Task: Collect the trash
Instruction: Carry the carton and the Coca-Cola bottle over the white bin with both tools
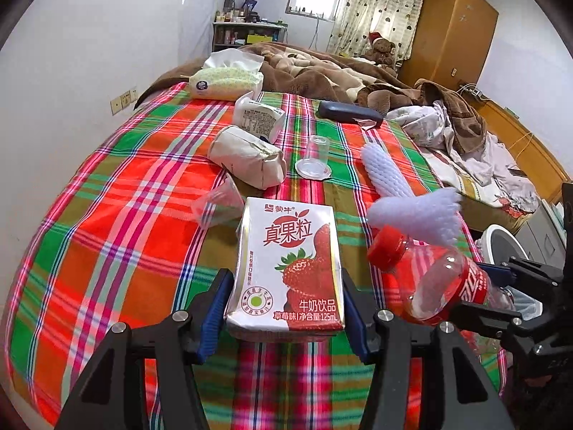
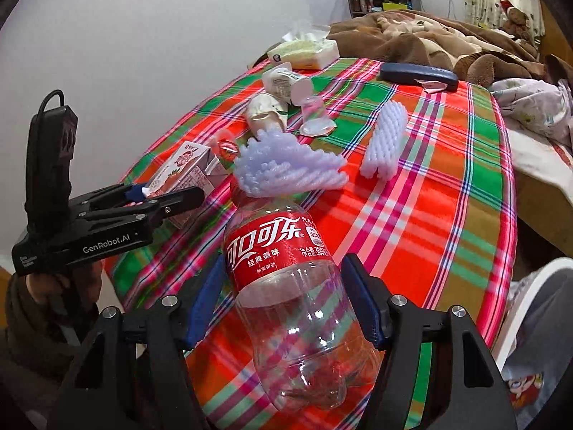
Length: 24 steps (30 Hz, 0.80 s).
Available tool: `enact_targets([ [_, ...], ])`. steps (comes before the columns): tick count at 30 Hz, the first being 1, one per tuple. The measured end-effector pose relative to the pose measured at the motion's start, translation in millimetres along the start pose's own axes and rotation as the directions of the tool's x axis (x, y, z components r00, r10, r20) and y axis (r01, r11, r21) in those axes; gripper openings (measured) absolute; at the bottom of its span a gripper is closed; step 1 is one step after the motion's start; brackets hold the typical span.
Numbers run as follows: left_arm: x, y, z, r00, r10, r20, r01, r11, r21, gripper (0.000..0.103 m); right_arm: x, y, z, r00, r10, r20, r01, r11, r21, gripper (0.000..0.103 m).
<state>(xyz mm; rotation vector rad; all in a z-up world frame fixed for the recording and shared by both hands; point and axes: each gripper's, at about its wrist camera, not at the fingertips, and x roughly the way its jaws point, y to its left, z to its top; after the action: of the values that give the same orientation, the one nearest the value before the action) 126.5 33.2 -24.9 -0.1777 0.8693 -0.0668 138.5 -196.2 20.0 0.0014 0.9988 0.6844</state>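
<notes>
Left gripper clamped on strawberry milk carton, right gripper squeezing empty cola bottle, both over plaid bed.

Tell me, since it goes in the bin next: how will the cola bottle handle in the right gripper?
The cola bottle looks empty, so probably light. Its thin clear plastic may dent. Round and smooth, it could slip between the right gripper's pads.

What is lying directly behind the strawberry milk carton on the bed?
Behind the strawberry milk carton lies a tipped clear plastic cup, and beyond it a wrapped paper bundle. The carton hides the bedsheet directly behind it.
</notes>
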Motion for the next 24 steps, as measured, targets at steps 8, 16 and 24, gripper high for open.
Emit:
enact_targets([
  [8,-35,-6,-13,0.999,-0.001,0.049,0.0,1.0,0.024,0.057,-25,14,-21,0.999,0.012,0.046,-0.012,1.0,-0.005,0.068],
  [16,-54,-25,-28,0.997,-0.032,0.068,0.027,0.998,0.061,0.057,-50,11,-43,0.993,-0.011,0.114,0.005,0.999,0.052,0.068],
  [24,-67,-61,-36,0.993,-0.079,0.084,0.067,0.988,0.141,0.057,-77,0,-59,0.977,-0.104,0.184,0.08,0.988,0.132,0.068],
])
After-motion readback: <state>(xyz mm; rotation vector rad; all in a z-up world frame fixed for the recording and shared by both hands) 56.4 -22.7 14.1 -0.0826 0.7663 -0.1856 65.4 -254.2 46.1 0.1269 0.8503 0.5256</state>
